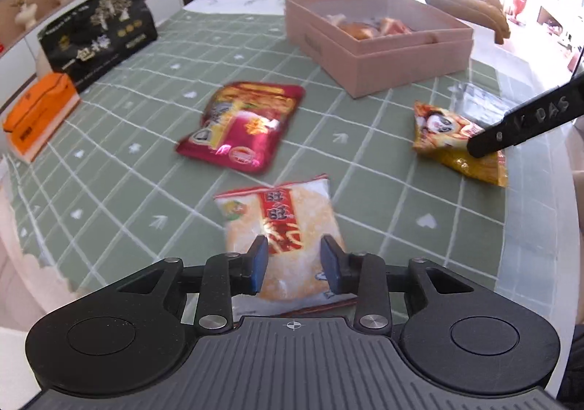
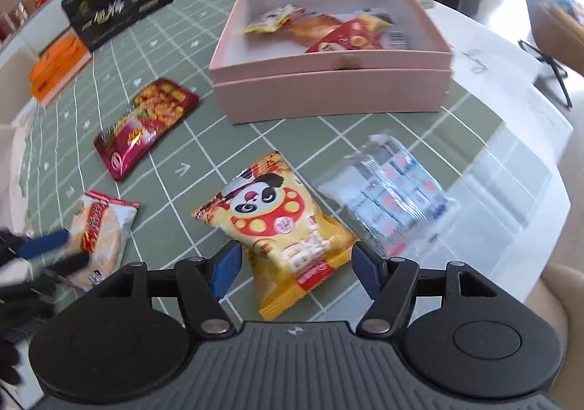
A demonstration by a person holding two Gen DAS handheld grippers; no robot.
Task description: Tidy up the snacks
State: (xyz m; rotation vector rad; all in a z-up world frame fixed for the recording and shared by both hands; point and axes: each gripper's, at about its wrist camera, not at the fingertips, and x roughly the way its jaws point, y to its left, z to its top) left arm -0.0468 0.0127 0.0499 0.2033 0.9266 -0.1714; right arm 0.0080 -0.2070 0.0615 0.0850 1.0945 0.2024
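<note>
The left hand-held gripper (image 1: 295,266) hangs over the near end of a white rice-cracker packet (image 1: 283,227) lying flat on the surface (image 1: 146,169); its 2 blue pads stand apart on either side of the packet, not pressing it. The right hand-held gripper (image 2: 294,271) is spread wide around the near end of a yellow panda packet (image 2: 277,227) (flat too), with gaps on both sides. A red packet (image 2: 142,125) lies farther off; a clear pack of small cartons (image 2: 394,198) sits just right of the panda packet. Behind stands the pink box (image 2: 328,96), holding several snacks.
</note>
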